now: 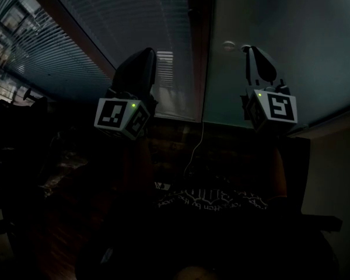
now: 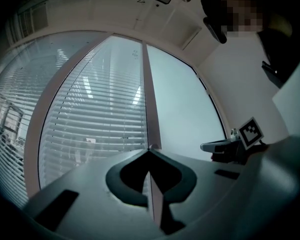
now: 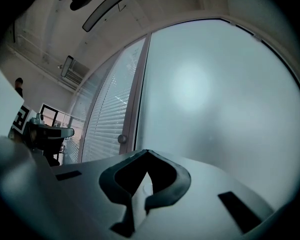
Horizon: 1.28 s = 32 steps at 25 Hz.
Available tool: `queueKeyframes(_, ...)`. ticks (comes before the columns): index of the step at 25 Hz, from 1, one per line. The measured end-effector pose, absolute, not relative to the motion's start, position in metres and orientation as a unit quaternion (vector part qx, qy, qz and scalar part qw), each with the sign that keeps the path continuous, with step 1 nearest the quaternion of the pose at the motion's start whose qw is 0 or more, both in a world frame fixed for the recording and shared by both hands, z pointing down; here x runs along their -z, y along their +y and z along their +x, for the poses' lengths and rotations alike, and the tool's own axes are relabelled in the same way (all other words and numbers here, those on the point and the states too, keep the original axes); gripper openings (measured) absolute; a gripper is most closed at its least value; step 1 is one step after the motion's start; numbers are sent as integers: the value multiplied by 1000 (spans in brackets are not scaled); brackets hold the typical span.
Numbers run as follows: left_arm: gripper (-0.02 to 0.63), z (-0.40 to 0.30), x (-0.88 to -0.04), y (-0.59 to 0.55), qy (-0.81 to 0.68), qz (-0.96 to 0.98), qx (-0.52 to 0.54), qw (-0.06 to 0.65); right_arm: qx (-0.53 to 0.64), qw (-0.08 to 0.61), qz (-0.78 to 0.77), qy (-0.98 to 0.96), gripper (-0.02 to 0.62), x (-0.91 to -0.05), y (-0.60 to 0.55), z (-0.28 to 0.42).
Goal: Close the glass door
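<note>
Slatted blinds (image 2: pixel 90 124) fill the pane ahead and to the left of the left gripper (image 2: pixel 149 151). That gripper is raised toward the glass wall, its jaws brought together at the tips and holding nothing. Straight ahead of it rises the upright frame post (image 2: pixel 146 94), which parts the blinds from the frosted pane. A small round knob (image 3: pixel 122 139) sits by that post, just left of the right gripper (image 3: pixel 147 153). The right gripper is likewise fully closed and empty. It points at the glass door (image 3: pixel 215 94), whose frosted face spreads ahead of it and off to its right. The views do not show whether its tips touch the glass.

The door's edge appears to lie against the post with no gap showing, so the closing looks done or all but done. No view shows whether the latch has caught. At most, a last press on the pane beside the knob seems left, and then drawing both grippers back.
</note>
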State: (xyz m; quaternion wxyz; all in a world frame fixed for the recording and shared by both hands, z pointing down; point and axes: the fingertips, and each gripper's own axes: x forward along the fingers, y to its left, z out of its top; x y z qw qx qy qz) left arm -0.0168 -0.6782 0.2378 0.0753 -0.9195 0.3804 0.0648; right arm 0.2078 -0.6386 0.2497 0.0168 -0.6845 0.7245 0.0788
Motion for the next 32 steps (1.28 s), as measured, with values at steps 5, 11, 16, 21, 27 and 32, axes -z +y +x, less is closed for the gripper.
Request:
queueKeyframes(5,2,-16,-245,-675,386,-918,-60,70,-81,11,-682,727,2,-253,-639,205)
queueKeyframes(11,2,-17,-247,-670,392,-916,-57,64,-80,0,-677,732,2,-254,-641,202)
queueKeyframes(16,2,-25,-252,-672,404,-911,-58,58,-79,1,-675,734,2,-254,-642,202)
queueKeyframes(21,2,-31,-258,-669,412,-908,-57,56,-81,2,-674,734,2,-256,-641,202)
queueKeyframes(27,2,-33,-255,-666,417,-905,-60,53,-78,1,-673,735,2,-255,-641,202)
queueKeyframes(32,2,-37,-259,-669,419,-904,-63,52,-81,1,-675,734,2,-255,-642,202)
